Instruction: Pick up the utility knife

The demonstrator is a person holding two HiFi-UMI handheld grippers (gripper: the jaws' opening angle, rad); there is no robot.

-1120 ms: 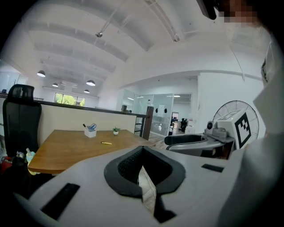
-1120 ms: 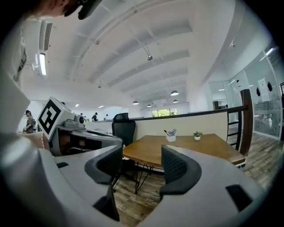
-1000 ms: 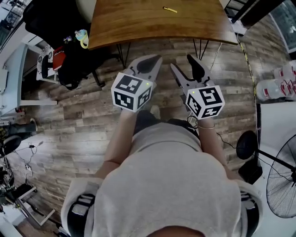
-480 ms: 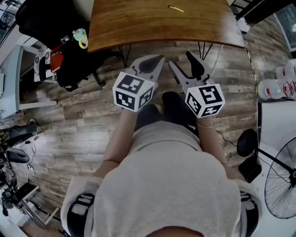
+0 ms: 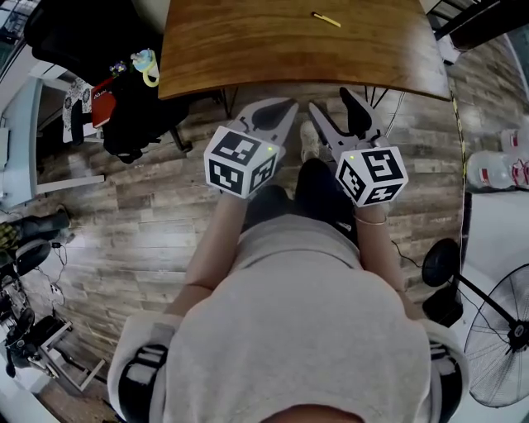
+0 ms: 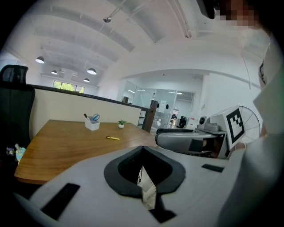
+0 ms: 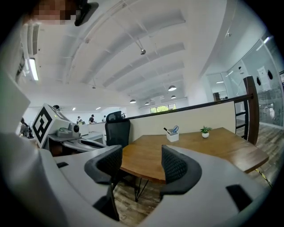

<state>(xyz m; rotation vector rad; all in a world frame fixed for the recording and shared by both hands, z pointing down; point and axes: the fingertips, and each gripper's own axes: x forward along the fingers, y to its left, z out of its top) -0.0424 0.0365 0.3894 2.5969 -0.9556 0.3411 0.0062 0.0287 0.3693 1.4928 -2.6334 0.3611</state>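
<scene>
The yellow utility knife [image 5: 325,20] lies on the far side of the wooden table [image 5: 248,41], well beyond both grippers; in the left gripper view the knife [image 6: 112,138] shows small at mid-table. My left gripper [image 5: 281,106] is held over the floor just short of the table's near edge, shut with nothing in it, and its pads meet at the tips [image 6: 143,150]. Beside it, my right gripper [image 5: 332,106] stands open and empty, the table edge showing between its pads [image 7: 142,166]. The knife does not show in the right gripper view.
A white pen cup [image 6: 92,123] and a small potted plant [image 6: 121,124] stand at the table's far end. A black office chair with bags [image 5: 124,107] sits left of the table. A fan [image 5: 504,339] and water bottles [image 5: 504,169] are at the right.
The person has stepped toward the table, whose near edge now sits closer to both grippers. The grippers kept their pose: left shut, right open.
</scene>
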